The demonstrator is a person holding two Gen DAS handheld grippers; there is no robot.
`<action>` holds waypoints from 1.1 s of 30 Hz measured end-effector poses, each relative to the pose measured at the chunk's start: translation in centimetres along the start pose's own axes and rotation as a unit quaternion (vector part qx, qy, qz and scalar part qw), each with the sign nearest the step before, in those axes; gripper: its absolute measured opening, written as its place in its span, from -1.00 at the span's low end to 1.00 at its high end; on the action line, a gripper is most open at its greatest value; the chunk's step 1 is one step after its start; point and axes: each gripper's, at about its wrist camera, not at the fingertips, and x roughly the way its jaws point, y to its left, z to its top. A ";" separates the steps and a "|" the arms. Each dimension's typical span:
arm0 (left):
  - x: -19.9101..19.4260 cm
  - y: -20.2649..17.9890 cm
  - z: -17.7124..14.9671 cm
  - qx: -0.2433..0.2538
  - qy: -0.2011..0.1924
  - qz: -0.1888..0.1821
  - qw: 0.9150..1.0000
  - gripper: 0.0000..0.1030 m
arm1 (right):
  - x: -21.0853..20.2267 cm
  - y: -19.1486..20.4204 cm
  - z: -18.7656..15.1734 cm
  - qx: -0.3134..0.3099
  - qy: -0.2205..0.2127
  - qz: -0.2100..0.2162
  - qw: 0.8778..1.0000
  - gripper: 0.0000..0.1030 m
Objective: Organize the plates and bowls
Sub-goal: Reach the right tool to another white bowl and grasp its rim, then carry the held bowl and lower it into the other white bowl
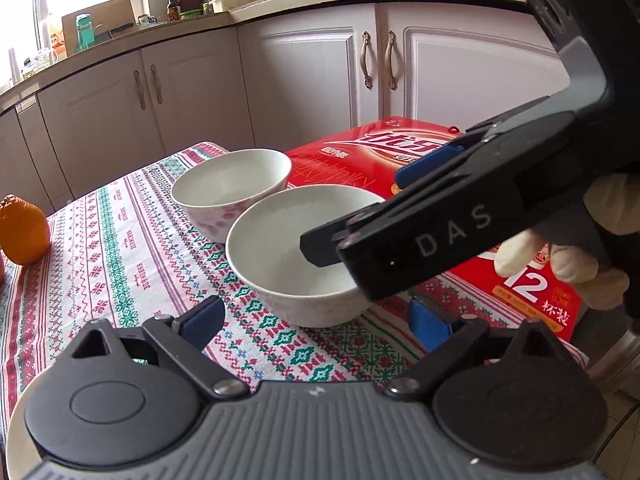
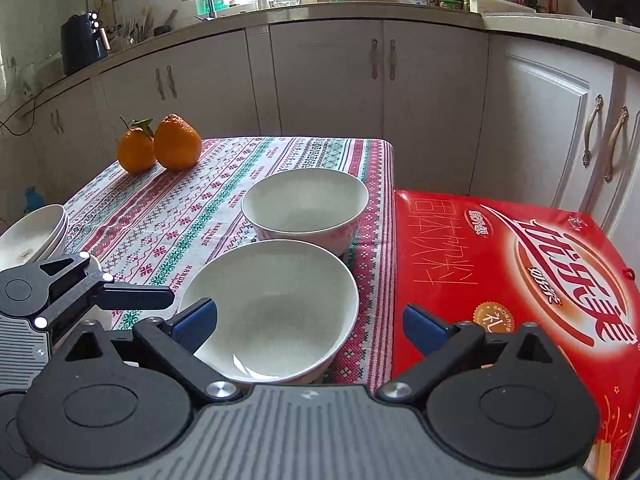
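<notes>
Two white bowls stand on the patterned tablecloth (image 2: 192, 208). The near plain bowl (image 2: 276, 304) lies between the fingers of my right gripper (image 2: 310, 326), which is open and presses on nothing. The far bowl (image 2: 304, 204) has pink flowers on its side. In the left wrist view the near bowl (image 1: 280, 256) sits just ahead of my open left gripper (image 1: 316, 320), and the far bowl (image 1: 232, 188) is behind it. The right gripper (image 1: 360, 210) comes in from the right there, one finger over the bowl's inside. A stack of white plates (image 2: 36, 236) stands at the left edge.
A large red gift box (image 2: 500, 280) lies right of the table, close to the bowls. Two oranges (image 2: 160, 144) sit at the table's far left. A gloved hand (image 1: 560, 256) holds the right gripper. Kitchen cabinets (image 2: 328, 76) stand behind the table.
</notes>
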 end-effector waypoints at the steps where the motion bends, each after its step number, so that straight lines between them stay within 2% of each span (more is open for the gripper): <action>1: 0.1 0.0 0.1 0.000 0.000 -0.002 1.000 0.85 | 0.4 -0.2 0.1 0.001 0.003 0.004 1.000 0.90; 8: 0.8 -0.1 0.5 -0.006 -0.006 -0.004 1.000 0.72 | 2.5 -1.1 0.8 0.012 0.027 0.038 0.999 0.47; 15: 1.0 0.1 0.6 -0.016 -0.008 -0.004 1.000 0.66 | 3.2 -1.8 1.5 0.027 0.035 0.062 0.997 0.27; 33: 0.2 0.5 0.5 -0.012 -0.005 -0.021 1.000 0.62 | 2.1 -1.6 1.1 0.045 0.043 0.063 0.996 0.25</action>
